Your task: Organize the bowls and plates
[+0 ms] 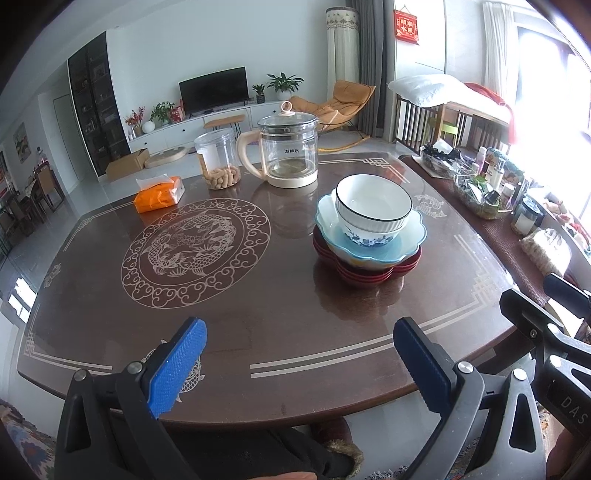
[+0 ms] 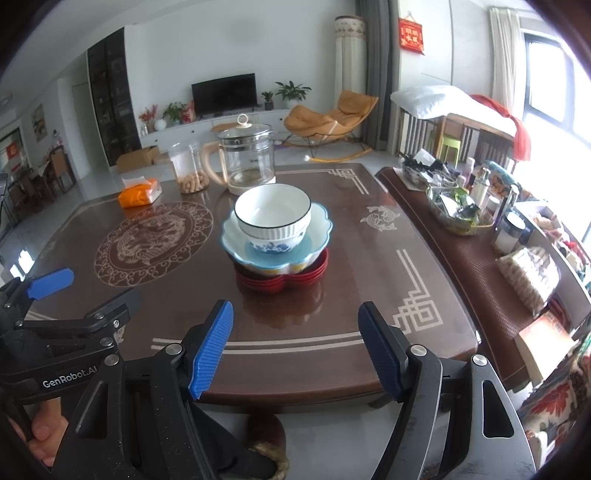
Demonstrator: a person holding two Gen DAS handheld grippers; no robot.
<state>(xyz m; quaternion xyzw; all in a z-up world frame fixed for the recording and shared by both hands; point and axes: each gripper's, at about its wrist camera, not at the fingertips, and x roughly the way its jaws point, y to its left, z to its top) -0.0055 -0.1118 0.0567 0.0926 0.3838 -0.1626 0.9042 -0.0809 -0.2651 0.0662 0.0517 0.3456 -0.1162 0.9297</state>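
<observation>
"GenRobot.AI" reads in white on the black body of the left gripper [image 2: 50, 284] where it enters the right wrist view at the lower left, and "DAS" shows on the body at the right edge of the left wrist view. The glass kettle [image 1: 288, 149] carries a small dark label too small to read. A red wall hanging [image 1: 406, 25] bears gold Chinese characters.

The stack of dishes [image 1: 367, 236] sits on the brown table [image 1: 258, 314], right of the round dragon-and-fish medallion [image 1: 195, 253]. At its base lie several red lobed plates [image 1: 365, 273]; on them rests a pale blue scalloped bowl [image 1: 410, 240], which holds a blue-flowered bowl [image 1: 365, 240], and nested in that is a white ribbed bowl with a dark rim [image 1: 373, 205], which looks empty.

Behind the stack, the kettle looks nearly empty. A clear plastic jar [image 1: 218, 158] holds peanuts at its bottom. An orange tissue pack [image 1: 159, 194] lies left of the jar. A glass tray [image 2: 458, 206] on the side bench holds bottles and clutter.

Both grippers hover over the near table edge, well apart from the stack. The left gripper's blue-padded jaws stand wide, holding nothing; the right gripper [image 2: 295, 347] likewise gapes wide and empty.
</observation>
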